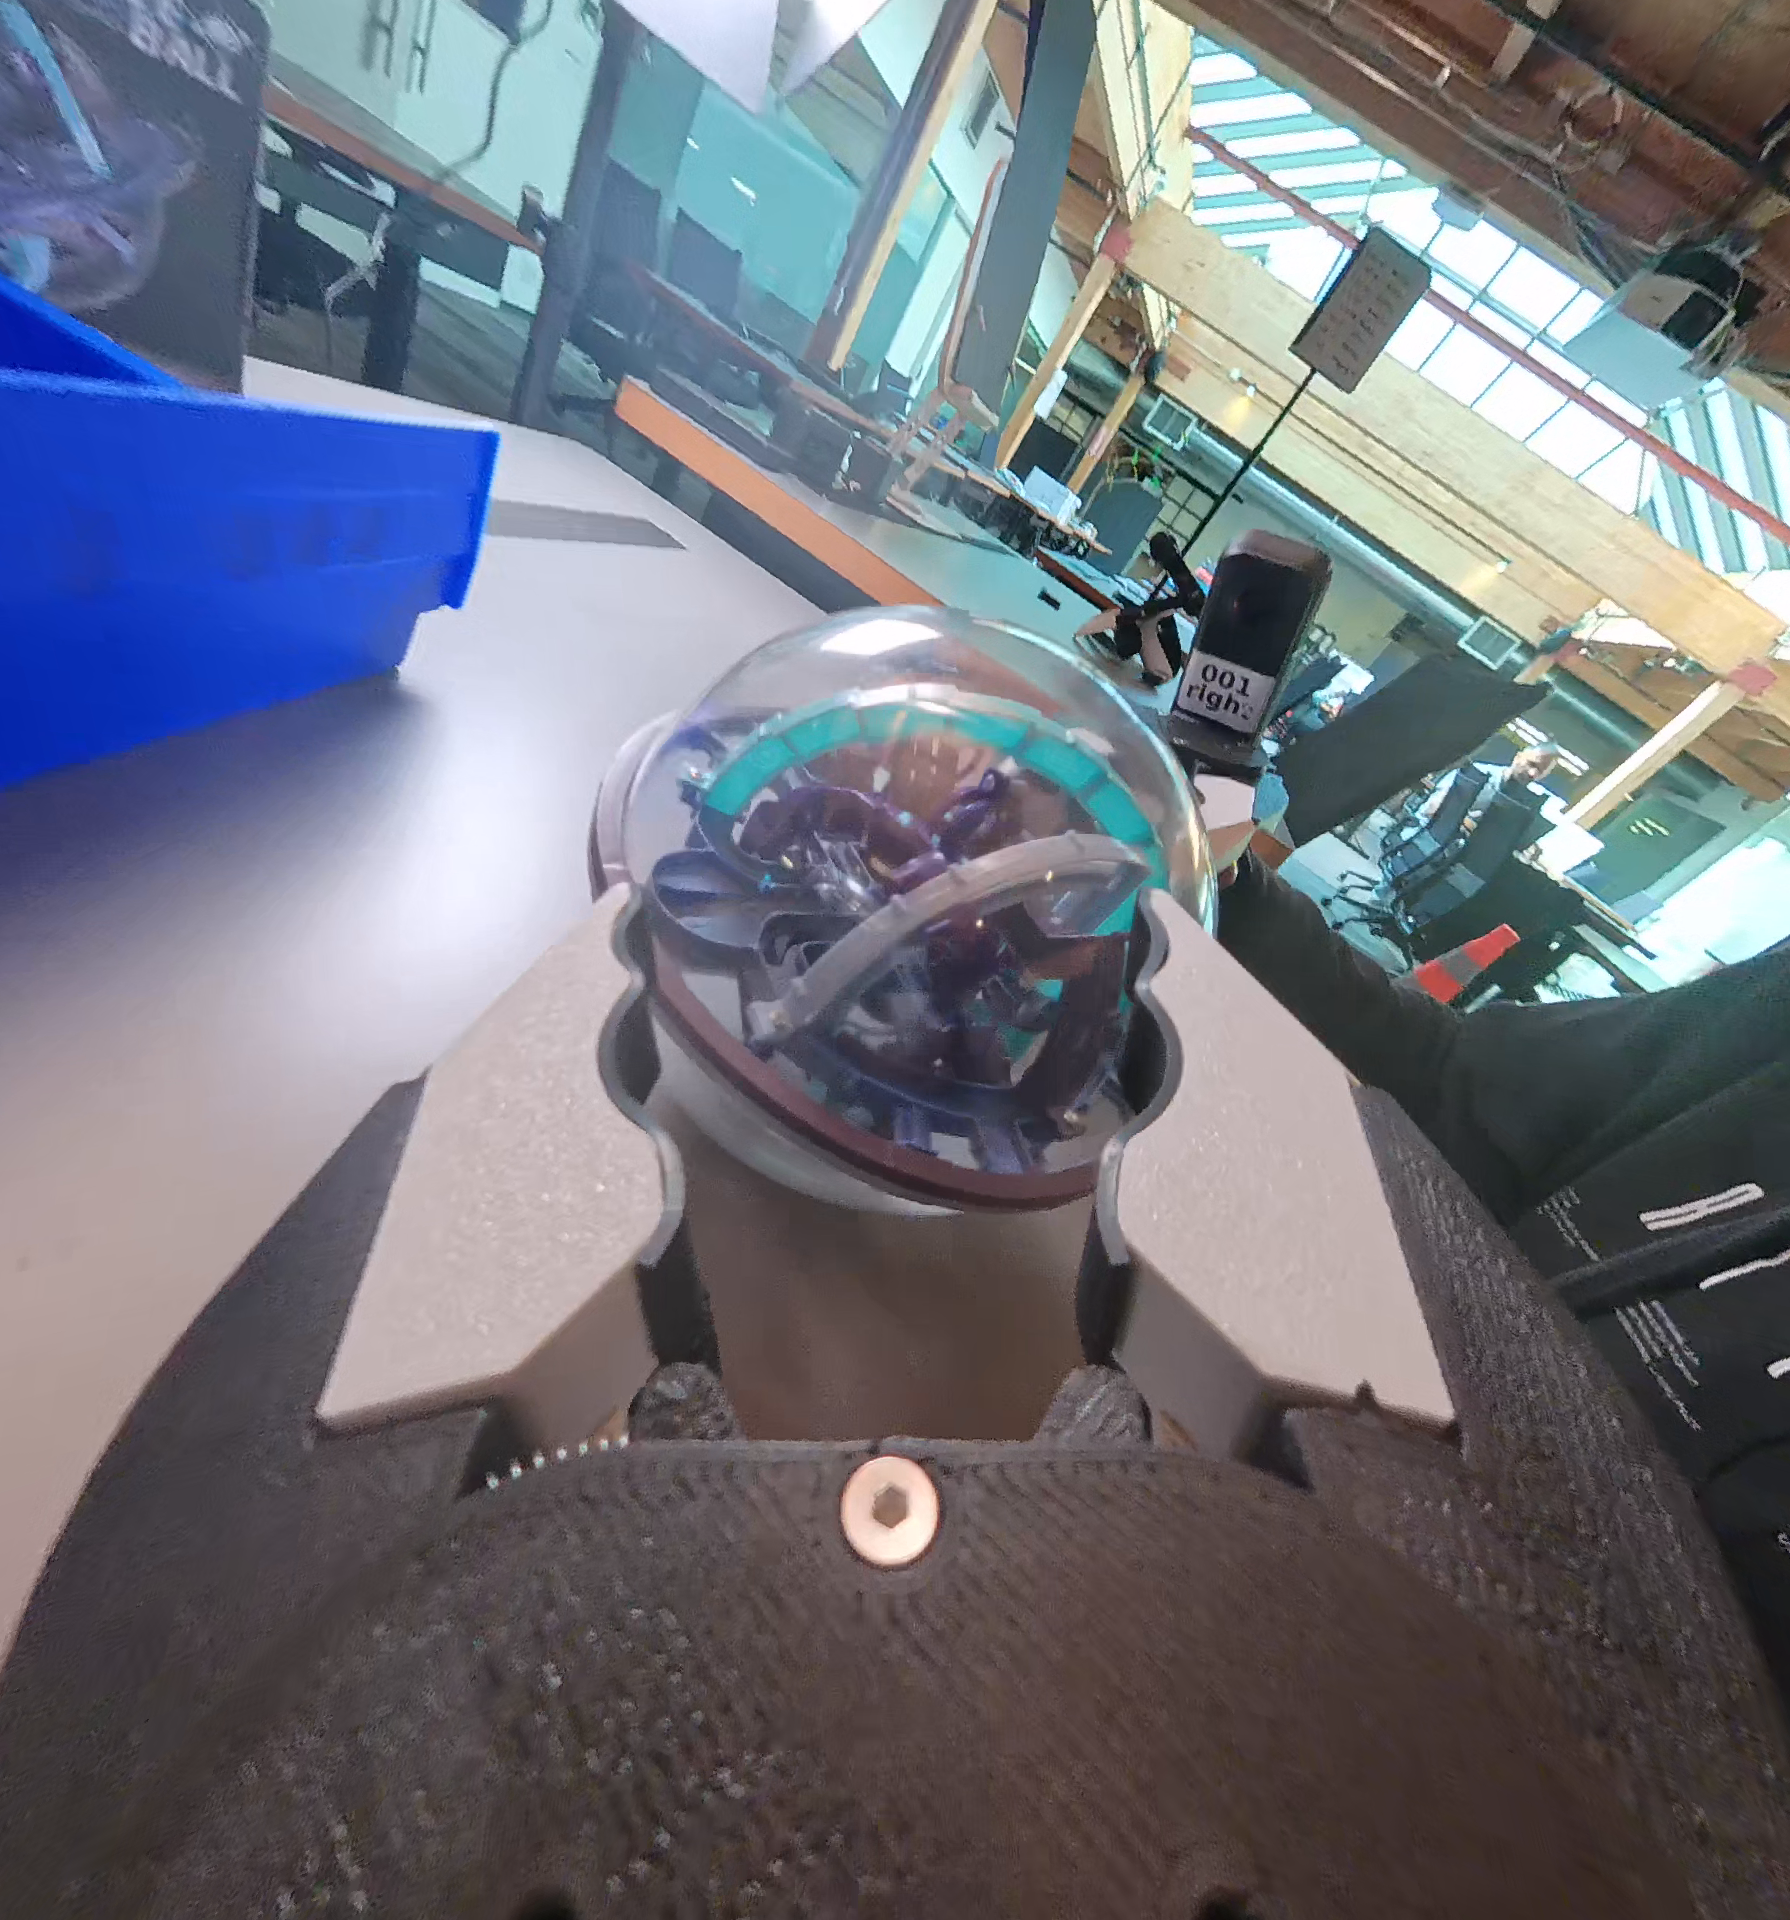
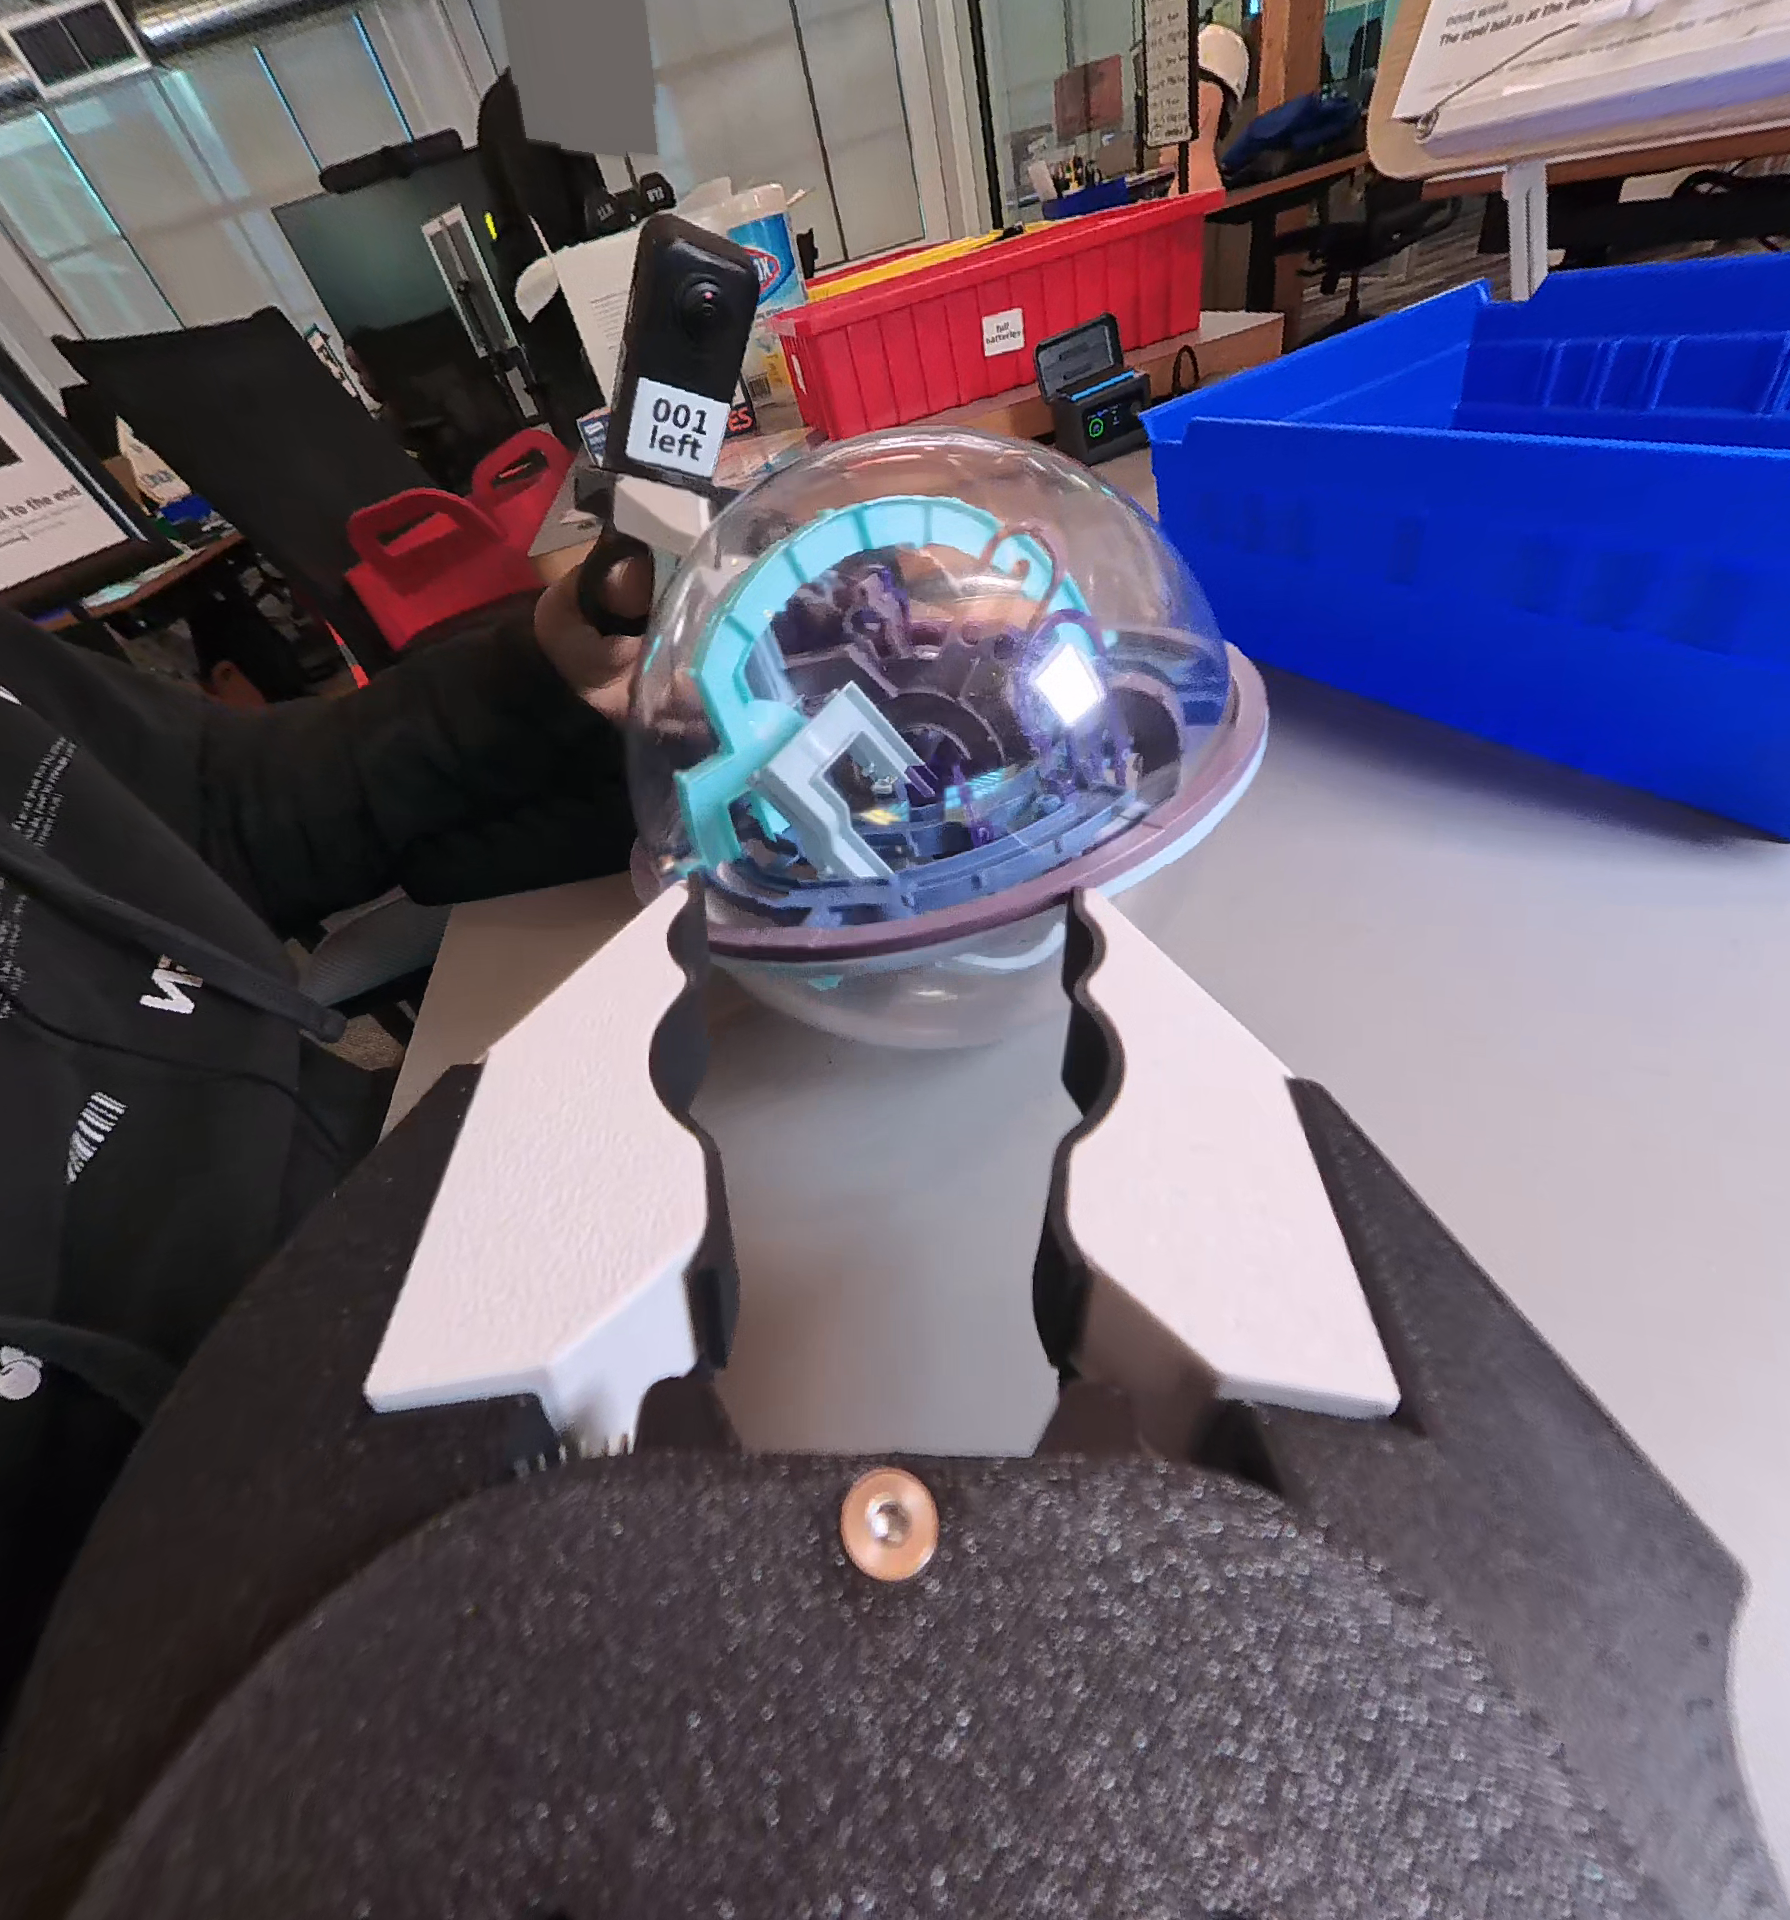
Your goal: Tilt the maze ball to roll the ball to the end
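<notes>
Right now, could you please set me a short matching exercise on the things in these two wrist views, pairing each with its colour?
Things:
1. maze ball shell
2. curved segmented track inside the ball
3. nearest bin on the table
4. long bin farther back

Colours:
A. red
B. clear
C. blue
D. turquoise

Pairs: 1-B, 2-D, 3-C, 4-A
</notes>
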Demonstrator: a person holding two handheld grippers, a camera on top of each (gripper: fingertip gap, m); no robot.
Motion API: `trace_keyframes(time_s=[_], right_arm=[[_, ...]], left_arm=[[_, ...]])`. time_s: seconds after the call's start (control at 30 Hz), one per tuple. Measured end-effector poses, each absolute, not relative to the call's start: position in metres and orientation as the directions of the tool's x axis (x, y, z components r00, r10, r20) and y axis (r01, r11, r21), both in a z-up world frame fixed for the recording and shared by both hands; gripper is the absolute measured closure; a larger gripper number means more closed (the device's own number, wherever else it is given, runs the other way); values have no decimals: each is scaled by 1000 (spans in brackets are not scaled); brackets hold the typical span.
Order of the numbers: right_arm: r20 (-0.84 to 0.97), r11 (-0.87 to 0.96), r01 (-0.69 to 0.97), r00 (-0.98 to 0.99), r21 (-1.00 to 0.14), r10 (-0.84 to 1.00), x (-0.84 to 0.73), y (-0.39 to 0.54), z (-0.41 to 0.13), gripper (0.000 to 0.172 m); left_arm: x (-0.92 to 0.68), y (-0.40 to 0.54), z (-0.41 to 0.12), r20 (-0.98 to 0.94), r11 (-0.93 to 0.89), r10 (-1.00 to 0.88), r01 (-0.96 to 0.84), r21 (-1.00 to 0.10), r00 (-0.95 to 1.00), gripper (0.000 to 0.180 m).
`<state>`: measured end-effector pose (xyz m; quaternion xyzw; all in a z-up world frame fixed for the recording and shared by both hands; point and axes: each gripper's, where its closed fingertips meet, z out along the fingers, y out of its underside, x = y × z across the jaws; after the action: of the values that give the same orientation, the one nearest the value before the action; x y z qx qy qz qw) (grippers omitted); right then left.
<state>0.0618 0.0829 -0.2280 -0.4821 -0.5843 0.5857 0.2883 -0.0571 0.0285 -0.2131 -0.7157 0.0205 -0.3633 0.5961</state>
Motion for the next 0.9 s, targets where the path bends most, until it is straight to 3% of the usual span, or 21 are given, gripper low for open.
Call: trace_keyframes(time_s=[0.17,0.37,0.9], right_arm=[[-248,-174,232,-338,-957,908,60,91,-229,102],[-281,-167,319,-353,-933,893,51,85,-242,95],[-302,-208,293,-327,-933,895,53,91,-240,96]], left_arm=[[-65,27,-219,487,-301,-416,389,-870,768,71],[-45,29,-226,444,-341,-454,310,-887,772,84],[-30,22,-226,231,-246,-491,120,-962,840,93]])
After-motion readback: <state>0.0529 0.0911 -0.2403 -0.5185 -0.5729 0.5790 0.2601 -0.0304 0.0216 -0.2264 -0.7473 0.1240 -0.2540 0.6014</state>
